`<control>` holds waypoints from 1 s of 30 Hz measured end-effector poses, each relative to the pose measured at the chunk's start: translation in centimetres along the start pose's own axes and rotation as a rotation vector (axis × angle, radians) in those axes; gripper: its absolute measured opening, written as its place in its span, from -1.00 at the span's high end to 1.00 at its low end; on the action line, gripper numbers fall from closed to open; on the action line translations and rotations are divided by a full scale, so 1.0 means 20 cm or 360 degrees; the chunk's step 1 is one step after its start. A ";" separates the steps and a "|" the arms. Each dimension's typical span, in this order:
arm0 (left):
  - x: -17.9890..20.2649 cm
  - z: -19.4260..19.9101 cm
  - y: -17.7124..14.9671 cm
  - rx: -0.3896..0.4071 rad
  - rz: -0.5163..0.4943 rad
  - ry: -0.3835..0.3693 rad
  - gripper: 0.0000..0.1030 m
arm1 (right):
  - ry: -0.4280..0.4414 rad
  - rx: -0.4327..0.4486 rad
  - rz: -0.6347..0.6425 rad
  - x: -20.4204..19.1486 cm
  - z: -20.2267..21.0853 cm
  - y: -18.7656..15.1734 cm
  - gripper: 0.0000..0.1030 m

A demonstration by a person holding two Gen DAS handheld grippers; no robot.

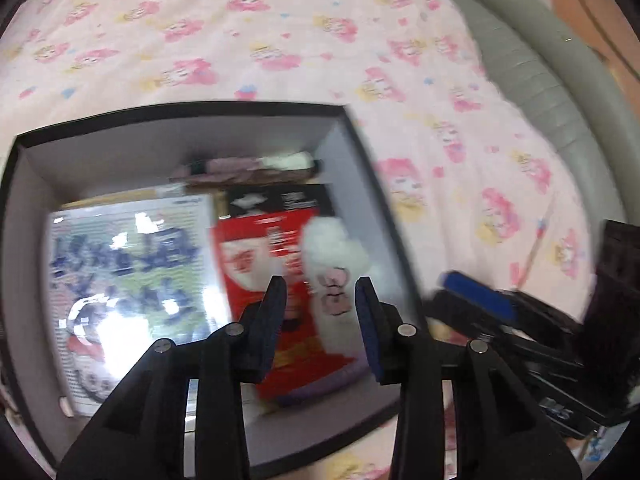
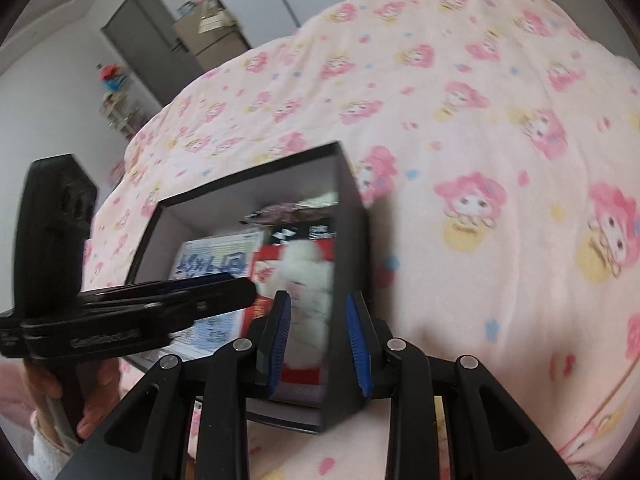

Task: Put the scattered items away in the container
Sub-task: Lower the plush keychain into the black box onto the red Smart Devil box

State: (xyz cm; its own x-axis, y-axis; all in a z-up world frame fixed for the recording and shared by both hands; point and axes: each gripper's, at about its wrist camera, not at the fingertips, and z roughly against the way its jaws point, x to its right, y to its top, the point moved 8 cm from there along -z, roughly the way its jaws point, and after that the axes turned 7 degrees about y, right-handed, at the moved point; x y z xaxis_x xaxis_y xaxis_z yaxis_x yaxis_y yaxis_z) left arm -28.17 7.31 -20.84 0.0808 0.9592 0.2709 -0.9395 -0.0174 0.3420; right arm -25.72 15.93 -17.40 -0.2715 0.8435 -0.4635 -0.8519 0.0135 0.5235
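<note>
A black box (image 1: 180,114) with grey inner walls sits on a pink cartoon-print bedspread (image 1: 280,40). Inside lie a blue-and-white packet (image 1: 128,264), a red packet (image 1: 248,264), a white plush toy (image 1: 332,248) on the red packet, and a dark packet (image 1: 280,200) at the back. My left gripper (image 1: 320,292) hangs over the box, open, with nothing between its pads. My right gripper (image 2: 319,312) is open and empty by the right wall of the box (image 2: 248,176). It also shows at the right of the left wrist view as the right gripper (image 1: 476,300), outside the box.
A grey padded bed edge (image 1: 540,92) runs along the far right. In the right wrist view a person's hand (image 2: 96,400) holds the left gripper (image 2: 120,312) over the box. A grey door (image 2: 132,32) and cluttered shelves (image 2: 116,100) stand beyond the bed.
</note>
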 end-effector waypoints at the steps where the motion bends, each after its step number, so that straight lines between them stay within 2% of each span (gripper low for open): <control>1: -0.06 -0.03 -0.02 -0.0054 0.0032 0.0058 0.31 | -0.0011 -0.0004 0.0005 0.00 0.00 -0.01 0.49; 5: -0.19 -0.07 -0.09 -0.0131 0.0110 0.0150 0.32 | -0.0005 -0.0028 -0.0042 0.01 0.01 -0.11 0.49; 9: -0.20 -0.16 -0.09 -0.0192 0.0173 0.0123 0.33 | 0.0039 -0.0017 -0.0114 0.04 0.01 -0.14 0.49; 13: -0.12 -0.21 -0.07 -0.0203 0.0158 0.0037 0.33 | -0.0011 -0.0004 -0.0076 0.06 0.02 -0.11 0.49; 14: -0.09 -0.22 -0.08 -0.0229 0.0158 -0.0015 0.25 | -0.0003 -0.0003 -0.0087 0.07 0.02 -0.10 0.49; 15: -0.08 -0.22 -0.08 -0.0222 0.0146 -0.0007 0.25 | 0.0002 -0.0003 -0.0101 0.08 0.02 -0.10 0.49; 16: -0.08 -0.21 -0.08 -0.0213 0.0130 -0.0003 0.27 | 0.0002 -0.0006 -0.0112 0.09 0.02 -0.10 0.49; 18: -0.10 -0.16 -0.09 -0.0188 0.0199 -0.0040 0.34 | -0.0010 -0.0008 -0.0121 0.11 0.02 -0.11 0.49; 20: -0.12 -0.09 -0.10 -0.0112 0.0247 -0.0057 0.34 | -0.0013 -0.0006 -0.0133 0.12 0.02 -0.12 0.49; 22: -0.08 -0.04 -0.12 -0.0099 0.0241 -0.0154 0.34 | -0.0002 -0.0001 -0.0172 0.14 0.01 -0.13 0.49; 24: 0.01 -0.05 -0.15 -0.0153 0.0208 -0.0266 0.32 | 0.0027 0.0000 -0.0202 0.15 -0.01 -0.12 0.49; 27: 0.12 -0.11 -0.19 -0.0244 0.0166 -0.0292 0.10 | 0.0028 0.0001 -0.0189 0.14 0.00 -0.12 0.50; 28: 0.15 -0.15 -0.20 -0.0279 0.0161 -0.0282 -0.04 | 0.0026 0.0012 -0.0182 0.13 0.01 -0.12 0.50; 30: 0.19 -0.21 -0.19 -0.0334 0.0135 -0.0259 -0.06 | 0.0017 0.0031 -0.0183 0.14 0.04 -0.12 0.49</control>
State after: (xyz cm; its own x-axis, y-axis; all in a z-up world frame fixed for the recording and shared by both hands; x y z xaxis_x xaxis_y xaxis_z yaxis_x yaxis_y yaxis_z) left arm -25.66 12.26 -24.92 0.0353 0.8986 0.4373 -0.9922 -0.0207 0.1226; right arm -24.12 18.69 -19.33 -0.1773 0.8300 -0.5288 -0.8689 0.1203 0.4802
